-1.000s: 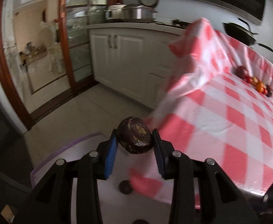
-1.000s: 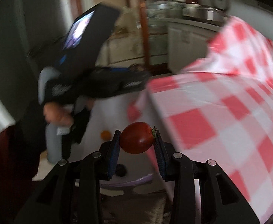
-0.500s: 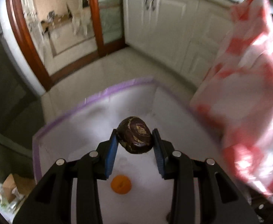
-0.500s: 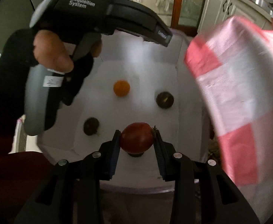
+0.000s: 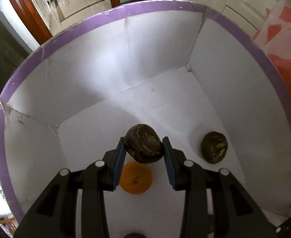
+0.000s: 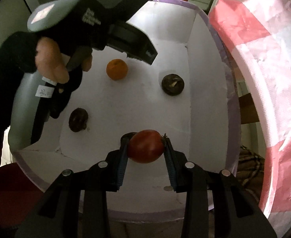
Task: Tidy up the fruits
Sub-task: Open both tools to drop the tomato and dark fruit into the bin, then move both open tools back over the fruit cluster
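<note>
Over the white box (image 5: 97, 91), my left hand-held gripper (image 5: 143, 154) pinches a dark fruit (image 5: 143, 145); my right hand-held gripper (image 6: 145, 152) pinches a tomato (image 6: 146, 145). An orange (image 6: 117, 69) and two dark fruits already lie inside; both held fruits remain undropped.

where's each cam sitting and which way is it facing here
Left wrist: on the left gripper, looking steeply down into the white box; its fingers clamp a dark fruit.
Right wrist: on the right gripper, looking down into the box from another side; it clamps a red fruit, and the person's left hand shows.
Shared: box, orange, loose dark fruit.
</note>
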Action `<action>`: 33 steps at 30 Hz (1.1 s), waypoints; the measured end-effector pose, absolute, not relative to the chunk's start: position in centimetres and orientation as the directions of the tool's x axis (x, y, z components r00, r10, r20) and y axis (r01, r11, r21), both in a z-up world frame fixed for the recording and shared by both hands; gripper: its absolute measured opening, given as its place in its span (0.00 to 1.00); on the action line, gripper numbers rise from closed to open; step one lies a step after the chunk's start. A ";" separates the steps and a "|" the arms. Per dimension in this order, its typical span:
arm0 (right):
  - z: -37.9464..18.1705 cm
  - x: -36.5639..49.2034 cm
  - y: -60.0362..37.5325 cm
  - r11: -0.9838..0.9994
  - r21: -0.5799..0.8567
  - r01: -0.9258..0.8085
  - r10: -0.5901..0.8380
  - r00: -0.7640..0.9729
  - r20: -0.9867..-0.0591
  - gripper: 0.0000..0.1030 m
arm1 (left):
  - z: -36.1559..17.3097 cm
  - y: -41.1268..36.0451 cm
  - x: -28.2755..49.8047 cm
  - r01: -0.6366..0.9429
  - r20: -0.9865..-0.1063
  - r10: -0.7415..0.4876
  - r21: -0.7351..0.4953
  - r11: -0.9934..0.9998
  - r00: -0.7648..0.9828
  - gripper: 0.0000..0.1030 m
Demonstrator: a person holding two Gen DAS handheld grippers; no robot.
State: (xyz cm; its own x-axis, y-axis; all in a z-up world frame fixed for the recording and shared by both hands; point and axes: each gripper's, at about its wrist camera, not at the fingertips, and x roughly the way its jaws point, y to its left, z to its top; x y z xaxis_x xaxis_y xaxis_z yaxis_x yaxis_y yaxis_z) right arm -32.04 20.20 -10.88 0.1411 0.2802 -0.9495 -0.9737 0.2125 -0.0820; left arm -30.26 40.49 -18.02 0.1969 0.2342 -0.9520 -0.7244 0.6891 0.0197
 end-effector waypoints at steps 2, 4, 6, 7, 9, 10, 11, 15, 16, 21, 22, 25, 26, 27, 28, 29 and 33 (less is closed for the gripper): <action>-10.6 -31.9 20.1 0.218 -0.081 -0.973 0.291 0.144 -0.946 0.37 | -17.9 40.4 -30.3 -0.726 -0.953 0.234 0.022 0.688 0.193 0.37; -10.2 -31.9 19.9 0.224 -0.084 -0.971 0.306 0.152 -0.940 0.43 | -17.7 40.5 -30.4 -0.728 -0.953 0.238 0.026 0.685 0.189 0.44; -9.7 -31.8 19.7 0.230 -0.078 -0.970 0.326 0.153 -0.933 0.52 | -17.3 40.5 -30.2 -0.733 -0.951 0.245 0.028 0.680 0.191 0.56; -9.6 -31.9 19.6 0.233 -0.076 -0.970 0.333 0.153 -0.931 0.53 | -17.0 40.6 -30.3 -0.738 -0.949 0.252 0.032 0.674 0.190 0.62; -9.1 -31.9 19.5 0.236 -0.074 -0.969 0.345 0.155 -0.926 0.53 | -16.5 40.7 -30.4 -0.748 -0.945 0.266 0.035 0.663 0.192 0.71; -8.8 -31.9 19.4 0.236 -0.068 -0.969 0.355 0.152 -0.922 0.54 | -16.1 40.9 -30.5 -0.755 -0.942 0.277 0.040 0.654 0.191 0.74; -8.4 -31.9 19.2 0.236 -0.064 -0.970 0.370 0.151 -0.917 0.56 | -15.9 41.1 -30.6 -0.761 -0.939 0.287 0.046 0.647 0.188 0.77; -6.8 -32.3 18.4 0.221 -0.054 -0.974 0.426 0.147 -0.893 0.66 | -14.7 40.8 -30.6 -0.773 -0.927 0.337 0.089 0.629 0.167 0.82; -6.3 -32.6 18.2 0.212 -0.051 -0.976 0.443 0.143 -0.885 0.68 | -14.1 40.7 -30.3 -0.773 -0.922 0.354 0.110 0.625 0.156 0.85; -4.3 -33.7 16.9 0.171 -0.048 -0.984 0.502 0.130 -0.855 0.76 | -12.4 40.3 -29.5 -0.755 -0.915 0.387 0.170 0.633 0.118 0.89; -3.6 -33.8 16.4 0.166 -0.049 -0.985 0.522 0.130 -0.843 0.76 | -11.9 40.2 -29.3 -0.751 -0.912 0.393 0.180 0.635 0.114 0.89; -0.6 -33.6 14.7 0.178 -0.012 -0.984 0.605 0.119 -0.787 0.81 | -9.5 39.9 -29.1 -0.770 -0.877 0.458 0.191 0.608 0.145 0.89; 0.2 -33.4 14.2 0.184 0.005 -0.983 0.626 0.114 -0.772 0.83 | -8.1 39.5 -29.1 -0.784 -0.845 0.510 0.205 0.586 0.160 0.89; 1.1 -33.1 13.6 0.191 0.028 -0.981 0.651 0.105 -0.751 0.83 | -6.3 38.6 -29.0 -0.799 -0.788 0.589 0.235 0.554 0.177 0.89; 2.2 -32.7 12.7 0.200 0.058 -0.978 0.683 0.097 -0.724 0.84 | -5.0 38.0 -28.8 -0.806 -0.744 0.640 0.252 0.536 0.194 0.89; 3.2 -32.3 11.9 0.207 0.079 -0.975 0.707 0.093 -0.701 0.84 | -2.7 36.8 -28.6 -0.812 -0.673 0.703 0.265 0.520 0.231 0.91; 7.8 -30.2 6.9 0.294 0.087 -0.952 0.799 0.195 -0.569 0.84 | 4.2 32.2 -27.7 -0.799 -0.502 0.758 0.196 0.568 0.416 0.97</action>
State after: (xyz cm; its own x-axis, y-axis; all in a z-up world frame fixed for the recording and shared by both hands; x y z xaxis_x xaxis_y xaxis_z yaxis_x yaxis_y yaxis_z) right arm -30.18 6.87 7.82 0.1949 0.7988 -0.5691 -0.9518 0.2942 0.0869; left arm -27.65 32.21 4.19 0.4161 0.7582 -0.5020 -0.7993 0.5682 0.1957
